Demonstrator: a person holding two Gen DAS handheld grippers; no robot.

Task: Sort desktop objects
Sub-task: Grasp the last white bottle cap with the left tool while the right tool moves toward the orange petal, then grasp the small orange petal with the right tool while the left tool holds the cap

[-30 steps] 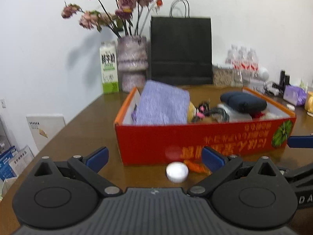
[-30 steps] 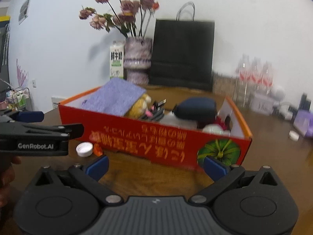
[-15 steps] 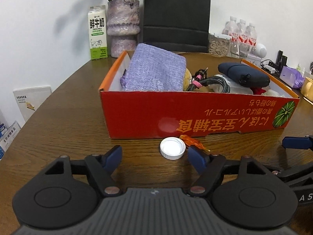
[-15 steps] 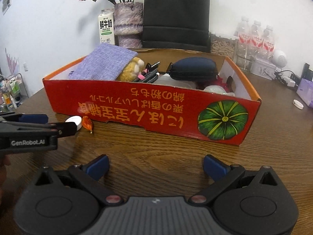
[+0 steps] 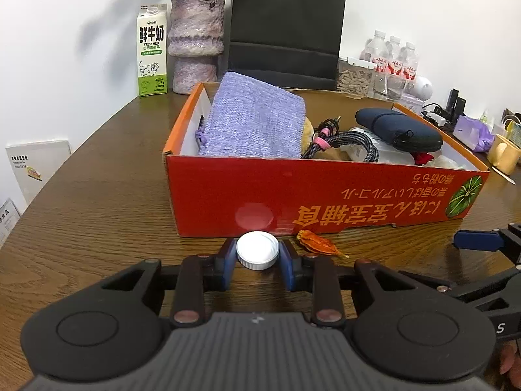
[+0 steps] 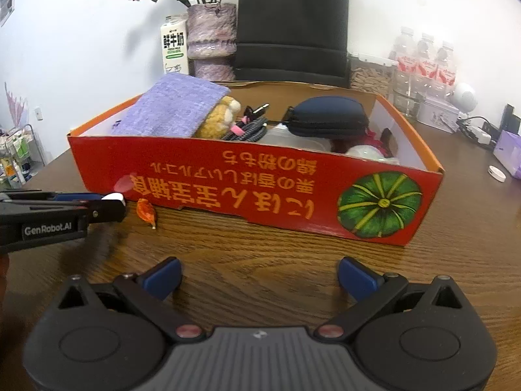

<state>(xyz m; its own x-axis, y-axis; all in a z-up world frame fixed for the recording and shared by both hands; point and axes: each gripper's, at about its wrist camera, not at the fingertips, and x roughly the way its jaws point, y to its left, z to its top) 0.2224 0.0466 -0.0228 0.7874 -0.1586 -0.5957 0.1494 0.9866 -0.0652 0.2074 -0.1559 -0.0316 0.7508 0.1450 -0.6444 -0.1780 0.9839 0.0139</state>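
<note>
A white bottle cap [image 5: 257,250] lies on the wooden table in front of a red cardboard box [image 5: 325,192]. My left gripper [image 5: 257,260] is shut on the cap, its blue pads touching both sides. In the right wrist view the cap [image 6: 114,197] peeks out past the left gripper's black arm. An orange dried petal [image 5: 317,244] lies just right of the cap. The box [image 6: 254,189] holds a purple cloth pouch [image 5: 254,120], a braided cable [image 5: 342,140], a dark blue case [image 5: 397,130] and a plush toy [image 6: 221,117]. My right gripper [image 6: 259,278] is open and empty over bare table in front of the box.
Behind the box stand a milk carton [image 5: 152,50], a vase of dried flowers [image 5: 197,45], a black paper bag [image 5: 286,29] and water bottles [image 5: 394,58]. A second white cap [image 6: 496,173] lies at the far right. A yellow mug [image 5: 503,154] stands at the right edge.
My left gripper has moved forward and down to the white cap and closed on it. My right gripper has tilted down toward the table and stayed open.
</note>
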